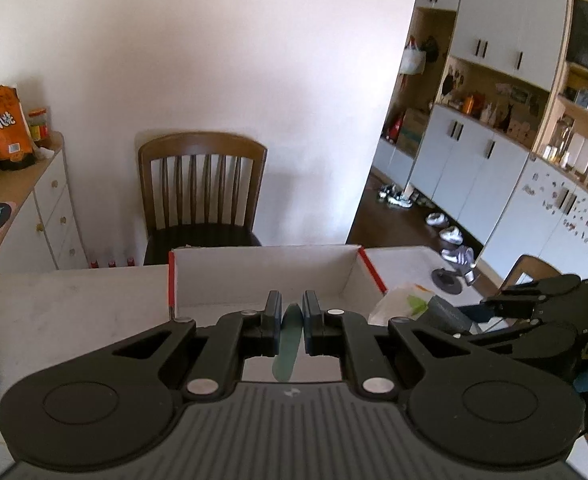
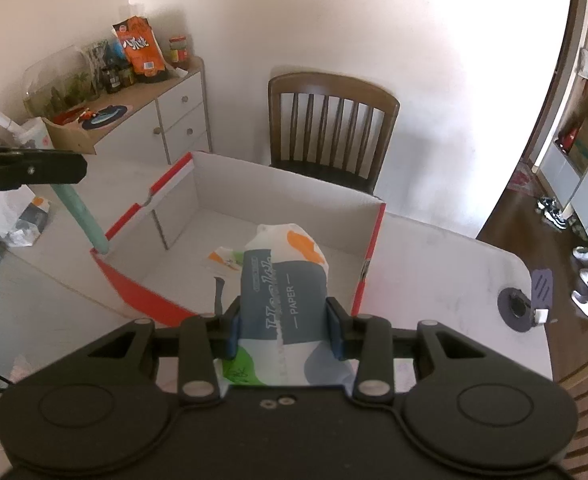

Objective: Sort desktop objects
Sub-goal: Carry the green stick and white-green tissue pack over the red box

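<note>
Surface (image 2: 434, 264): pale, carrying an open white box with red edges (image 2: 277, 196), which looks like the sorting bin. A small packet (image 2: 223, 258) is lying on the box floor.

Tissue pack (image 2: 283, 304): the right gripper (image 2: 283, 330) is holding it with fingers (image 2: 336, 330) clamped on its sides, the pack's far end reaching over the box's near wall. Judgement: lowering it further inside and clear of the small packet before letting go would keep it from tipping onto the rim.

Green stick-like item (image 2: 83, 218): the left gripper (image 1: 291, 322) is pinching it, fingers (image 1: 271, 316) closed on its upper part; its lower end is at the box's near left corner, inside or outside I cannot tell. Judgement: shifting it inward before release would be safer.

Pose: the right gripper is angling downward into the box; the left gripper is pointing roughly level across the box, stick hanging steeply.
</note>
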Demonstrator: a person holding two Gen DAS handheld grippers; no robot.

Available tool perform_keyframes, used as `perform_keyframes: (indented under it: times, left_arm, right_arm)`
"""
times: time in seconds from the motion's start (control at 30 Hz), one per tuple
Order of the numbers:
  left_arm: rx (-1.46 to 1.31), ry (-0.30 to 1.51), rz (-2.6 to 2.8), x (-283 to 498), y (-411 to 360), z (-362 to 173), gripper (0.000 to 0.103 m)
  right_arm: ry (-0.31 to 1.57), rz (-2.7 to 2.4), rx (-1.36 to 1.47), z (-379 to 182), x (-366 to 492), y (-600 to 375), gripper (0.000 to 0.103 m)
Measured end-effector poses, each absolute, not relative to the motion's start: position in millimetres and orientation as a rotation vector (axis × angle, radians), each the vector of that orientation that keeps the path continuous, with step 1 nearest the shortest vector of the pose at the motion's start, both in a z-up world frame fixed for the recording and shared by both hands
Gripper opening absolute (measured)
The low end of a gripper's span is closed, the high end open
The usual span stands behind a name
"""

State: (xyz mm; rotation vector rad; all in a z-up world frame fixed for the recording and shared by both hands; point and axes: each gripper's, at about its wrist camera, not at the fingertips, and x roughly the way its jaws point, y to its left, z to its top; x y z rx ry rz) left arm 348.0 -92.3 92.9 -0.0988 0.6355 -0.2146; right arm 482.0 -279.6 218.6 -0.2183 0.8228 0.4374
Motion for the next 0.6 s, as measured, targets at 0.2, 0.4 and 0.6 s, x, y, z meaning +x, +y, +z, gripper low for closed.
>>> perform_keyframes:
  times: [0.2,0.4,0.6]
  left_arm:
    - [-0.061,0.674,-0.205,373,-99,79,0.009]
    - [-0.039,0.692,-0.196,394,-104,66,0.009]
    - [-0.012,0.728,-0.195,415,-110,50,0.009]
  right_arm:
    - [0.844,0.439,-0.235,205,505,-272,0.039]
    - [0.872,0.453,-0.248,187,518,-265,0.039]
    - [0.89,0.454,-0.255,171,528,-260,0.039]
